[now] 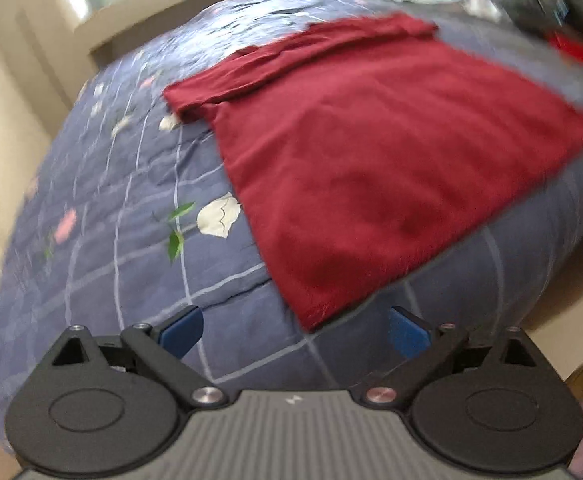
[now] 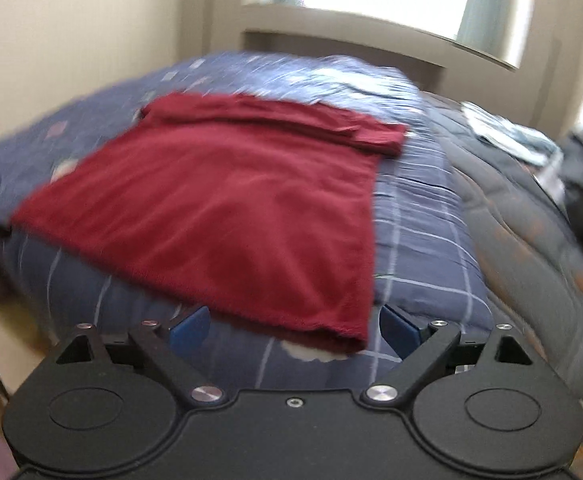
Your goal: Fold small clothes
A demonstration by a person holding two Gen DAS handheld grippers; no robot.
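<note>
My left claw [image 1: 295, 330] and right claw [image 2: 293, 330] hang released at the red shirt's [image 1: 371, 160] near hem, seemingly spread flat on the quilt [image 1: 131, 208] for folding.

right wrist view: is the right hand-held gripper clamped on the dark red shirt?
No. The right hand-held gripper has its blue pads spread wide, and the dark red knit shirt lies loose on the blue checked quilt.

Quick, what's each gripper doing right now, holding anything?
Left gripper: jaws wide open, holding nothing; a corner of the red shirt lies just ahead of it.
Right gripper: jaws wide open, holding nothing; the shirt's hem lies between its fingers, ungripped.
</note>
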